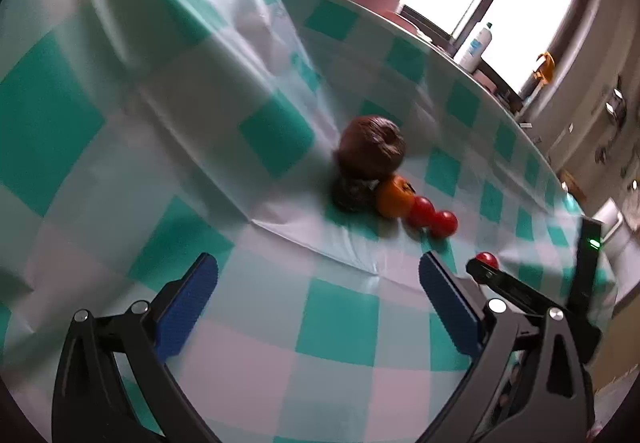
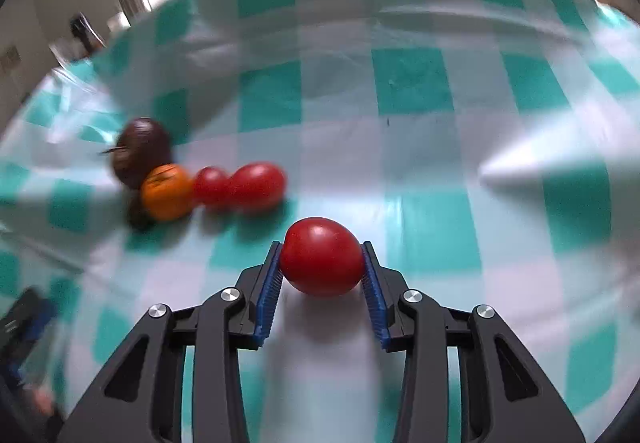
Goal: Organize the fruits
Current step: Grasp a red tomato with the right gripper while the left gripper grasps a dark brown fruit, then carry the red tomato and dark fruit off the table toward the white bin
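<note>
Right wrist view has a red tomato [image 2: 321, 255] pinched between my right gripper [image 2: 322, 275] pads, one blue pad on each flank, low over the checked tablecloth [image 2: 408, 83]. It looks smooth, soft and slippery, so I judge a gentle squeeze across the widest part is best; too hard and the skin splits. Just ahead to the left sits a touching row: two more red tomatoes [image 2: 240, 185], an orange fruit [image 2: 167, 197], and a dark brown round fruit [image 2: 141, 155] with something dark beneath that I can't identify. My left gripper [image 1: 318, 307] hangs wide open, empty, near that row. Cloth creases could set fruit rolling.
</note>
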Available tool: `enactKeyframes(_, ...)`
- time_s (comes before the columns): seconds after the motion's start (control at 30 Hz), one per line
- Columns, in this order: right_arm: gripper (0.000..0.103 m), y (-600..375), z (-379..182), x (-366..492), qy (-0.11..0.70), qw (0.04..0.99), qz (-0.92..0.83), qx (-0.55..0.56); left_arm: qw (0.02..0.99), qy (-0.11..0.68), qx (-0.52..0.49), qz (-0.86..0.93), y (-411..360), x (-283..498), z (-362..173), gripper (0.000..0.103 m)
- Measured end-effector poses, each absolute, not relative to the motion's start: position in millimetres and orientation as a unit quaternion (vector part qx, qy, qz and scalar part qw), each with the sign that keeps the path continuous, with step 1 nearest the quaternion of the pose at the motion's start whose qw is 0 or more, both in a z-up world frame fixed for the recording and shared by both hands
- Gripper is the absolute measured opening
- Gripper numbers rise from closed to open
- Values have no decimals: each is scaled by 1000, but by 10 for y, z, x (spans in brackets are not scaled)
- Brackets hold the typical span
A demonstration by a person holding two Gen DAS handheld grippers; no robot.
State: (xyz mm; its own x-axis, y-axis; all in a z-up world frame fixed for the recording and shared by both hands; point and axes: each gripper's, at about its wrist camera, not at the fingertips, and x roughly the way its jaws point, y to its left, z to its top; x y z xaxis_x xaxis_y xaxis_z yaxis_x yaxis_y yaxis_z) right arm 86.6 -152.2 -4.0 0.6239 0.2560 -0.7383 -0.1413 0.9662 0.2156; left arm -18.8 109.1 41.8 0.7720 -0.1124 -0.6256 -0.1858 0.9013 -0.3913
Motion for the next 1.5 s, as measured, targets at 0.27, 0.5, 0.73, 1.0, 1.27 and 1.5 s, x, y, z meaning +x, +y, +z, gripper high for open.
enactKeyframes(0.27,38,-1721,22,209,373,899,159,165,917,351,-188,9,939,-141,350,101)
enactKeyframes(0.5,39,-1679,7,172,374,893,175,177,918,369,-145,5,853,107,337,93)
enactKeyframes(0.73,39,-1669,-1,189,378,892,174,177,910,410,-68,-1,798,643,228,61)
enactKeyframes(1.0,39,-1662,-16,197,383,890,173,175,902,429,-6,-43,612,1036,175,61)
enactKeyframes(1.27,39,-1663,-19,196,383,890,174,175,902,425,-51,-64,746,942,179,36)
enactKeyframes(1.5,39,-1671,-38,194,379,891,176,179,912,395,-84,-69,802,370,245,36)
